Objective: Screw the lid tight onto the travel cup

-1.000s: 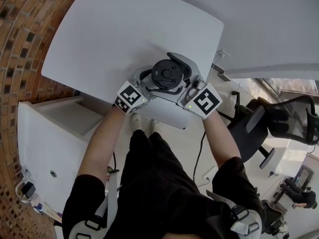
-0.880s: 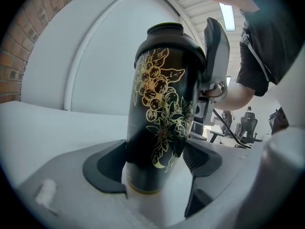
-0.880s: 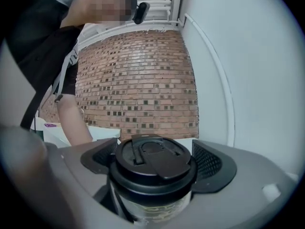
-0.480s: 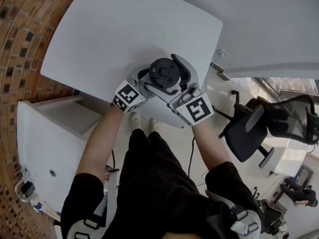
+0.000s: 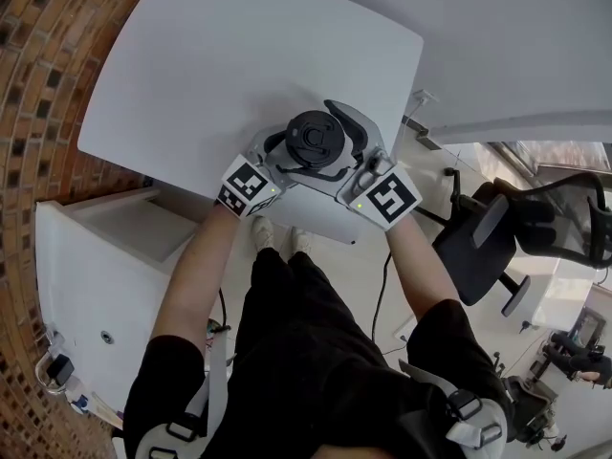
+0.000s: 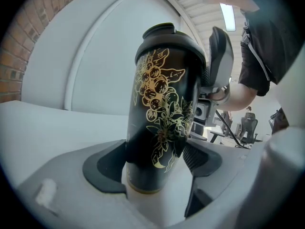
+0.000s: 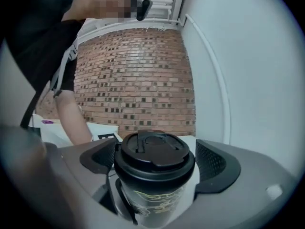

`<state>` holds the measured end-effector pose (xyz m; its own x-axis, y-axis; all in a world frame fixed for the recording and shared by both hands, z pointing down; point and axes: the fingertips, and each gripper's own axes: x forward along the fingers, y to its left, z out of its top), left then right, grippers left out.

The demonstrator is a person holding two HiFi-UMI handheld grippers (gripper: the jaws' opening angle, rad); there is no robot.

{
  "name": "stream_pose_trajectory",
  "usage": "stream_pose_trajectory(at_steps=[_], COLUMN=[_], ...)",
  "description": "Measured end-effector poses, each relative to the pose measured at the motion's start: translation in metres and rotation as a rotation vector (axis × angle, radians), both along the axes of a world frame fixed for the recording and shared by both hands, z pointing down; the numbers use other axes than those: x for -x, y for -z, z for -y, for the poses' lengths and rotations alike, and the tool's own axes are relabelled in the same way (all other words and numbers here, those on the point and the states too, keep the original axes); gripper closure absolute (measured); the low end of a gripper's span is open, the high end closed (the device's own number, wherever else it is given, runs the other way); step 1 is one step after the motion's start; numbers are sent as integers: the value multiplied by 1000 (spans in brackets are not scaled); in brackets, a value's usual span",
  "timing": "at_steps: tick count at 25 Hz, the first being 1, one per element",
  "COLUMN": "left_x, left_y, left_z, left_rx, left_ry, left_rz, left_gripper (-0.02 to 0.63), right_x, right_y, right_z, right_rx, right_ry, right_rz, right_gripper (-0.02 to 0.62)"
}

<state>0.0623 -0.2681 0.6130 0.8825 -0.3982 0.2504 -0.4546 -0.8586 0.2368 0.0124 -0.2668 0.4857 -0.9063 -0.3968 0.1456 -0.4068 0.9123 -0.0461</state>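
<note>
Item: travel cup (image 6: 162,104), black with gold flowers, upright by the near edge of the white table (image 5: 239,55); left gripper (image 6: 156,165) clamped wide on its body, right gripper (image 7: 155,162) closed on the lid (image 7: 153,151); advised handling: twist the lid level, body braced, until firm.

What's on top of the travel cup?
A black lid caps the travel cup, gripped by the right tongs. The cup's rim and inside are covered.

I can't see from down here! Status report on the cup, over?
Left gripper shut on travel cup body. Right gripper shut on lid, lid sitting on cup. Nothing in the way. Over.
</note>
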Motion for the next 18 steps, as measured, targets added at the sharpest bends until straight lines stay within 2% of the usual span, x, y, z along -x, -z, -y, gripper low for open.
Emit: stream_pose_trajectory(at_steps=[3,6,14,18], left_x=[1,1,2,2], left_y=[0,0,-2,-1], left_z=[0,1,0,0], left_rx=[-1,0,2,2], left_ry=[-1,-1,-2,-2], left_rz=[1,-2,0,-1], left_gripper=[229,229,229,229], right_x=[3,4,0,-4], right_y=[-4,-4,1,0], right_z=[-2,-1,0,2], right_rx=[-12,-37,-20,-28], right_ry=[141,169,68,-26], right_rz=[-68,-81,-23,-7], right_gripper=[95,95,118,135])
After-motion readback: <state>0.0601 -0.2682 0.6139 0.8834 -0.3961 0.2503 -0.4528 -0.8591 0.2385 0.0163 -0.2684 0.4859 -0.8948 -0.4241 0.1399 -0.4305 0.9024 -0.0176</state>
